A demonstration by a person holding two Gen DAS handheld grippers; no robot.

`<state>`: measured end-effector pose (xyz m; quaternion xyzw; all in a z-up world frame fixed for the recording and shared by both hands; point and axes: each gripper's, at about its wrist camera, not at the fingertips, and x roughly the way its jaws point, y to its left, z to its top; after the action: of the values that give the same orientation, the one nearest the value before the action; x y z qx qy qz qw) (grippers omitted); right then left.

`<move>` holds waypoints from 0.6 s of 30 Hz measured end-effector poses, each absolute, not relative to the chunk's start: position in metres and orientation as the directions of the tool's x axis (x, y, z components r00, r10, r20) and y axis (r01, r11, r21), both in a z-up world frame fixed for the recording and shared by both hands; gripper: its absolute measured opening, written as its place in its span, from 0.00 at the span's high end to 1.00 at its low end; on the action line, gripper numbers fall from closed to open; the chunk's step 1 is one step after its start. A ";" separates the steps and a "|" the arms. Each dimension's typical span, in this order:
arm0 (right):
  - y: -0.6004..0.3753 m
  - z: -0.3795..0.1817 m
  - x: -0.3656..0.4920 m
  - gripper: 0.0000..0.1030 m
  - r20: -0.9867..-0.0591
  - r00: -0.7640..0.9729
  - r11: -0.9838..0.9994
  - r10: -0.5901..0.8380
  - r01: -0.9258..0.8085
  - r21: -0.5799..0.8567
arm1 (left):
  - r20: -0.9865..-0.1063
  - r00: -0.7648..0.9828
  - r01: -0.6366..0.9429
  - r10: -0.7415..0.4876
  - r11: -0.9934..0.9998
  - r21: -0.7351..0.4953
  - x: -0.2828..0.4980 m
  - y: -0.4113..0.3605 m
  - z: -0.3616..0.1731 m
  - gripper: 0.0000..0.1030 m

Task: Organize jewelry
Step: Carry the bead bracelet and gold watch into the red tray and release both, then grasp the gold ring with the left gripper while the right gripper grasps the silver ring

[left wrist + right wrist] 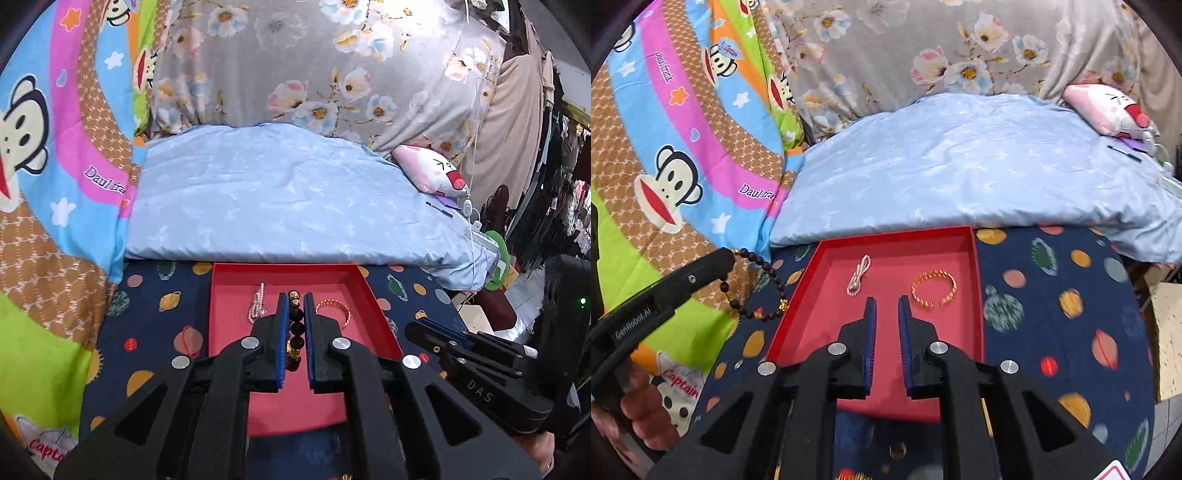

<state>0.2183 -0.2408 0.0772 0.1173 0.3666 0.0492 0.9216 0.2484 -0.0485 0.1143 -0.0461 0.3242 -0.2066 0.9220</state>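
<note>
The biggest thing before you is the light blue quilt (273, 206), folded behind the work area, with the cartoon monkey sheet (62, 147) to its left and the grey flower cloth (295, 66) behind it. A pink plush pillow (1108, 107) lies at the far right corner of the quilt. In front of the quilt is the dark blue cloth with planets (1071, 295), and on it rests the red tray (977, 288).

Your left gripper (295, 299) is clenched on the black bead bracelet (757, 291); from the right wrist view the bracelet hangs from the tips as a loop, in the air just beside the left edge of the tray. Your right gripper (886, 302) is closed with nothing between its blue pads; the tips are above the floor of the tray.

Inside the tray you have the gold twisted bangle (932, 290) on the right side and the small pink-and-white beaded chain (857, 275) on the left side, apart from each other.
</note>
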 end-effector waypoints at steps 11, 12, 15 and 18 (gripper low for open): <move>-0.242 0.035 0.230 0.89 -0.717 0.678 0.969 0.163 0.026 0.244 | -0.664 0.668 0.299 -0.336 0.938 -0.174 0.287 -0.053 0.055 0.61; -0.242 0.033 0.225 0.89 -0.717 0.678 0.970 0.160 0.026 0.241 | -0.672 0.666 0.292 -0.324 0.942 -0.165 0.287 -0.052 0.050 0.58; -0.240 0.033 0.212 0.86 -0.713 0.687 0.975 0.139 0.031 0.220 | -0.683 0.671 0.248 -0.289 0.955 -0.160 0.281 -0.042 0.043 0.46; -0.239 0.036 0.188 0.80 -0.704 0.701 0.979 0.116 0.040 0.201 | -0.685 0.676 0.226 -0.271 0.961 -0.157 0.266 -0.031 0.042 0.44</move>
<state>0.1877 -0.2387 0.0364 0.1009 0.3863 0.0206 0.9166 0.2659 -0.0311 0.0416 -0.0298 0.3787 -0.1359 0.9150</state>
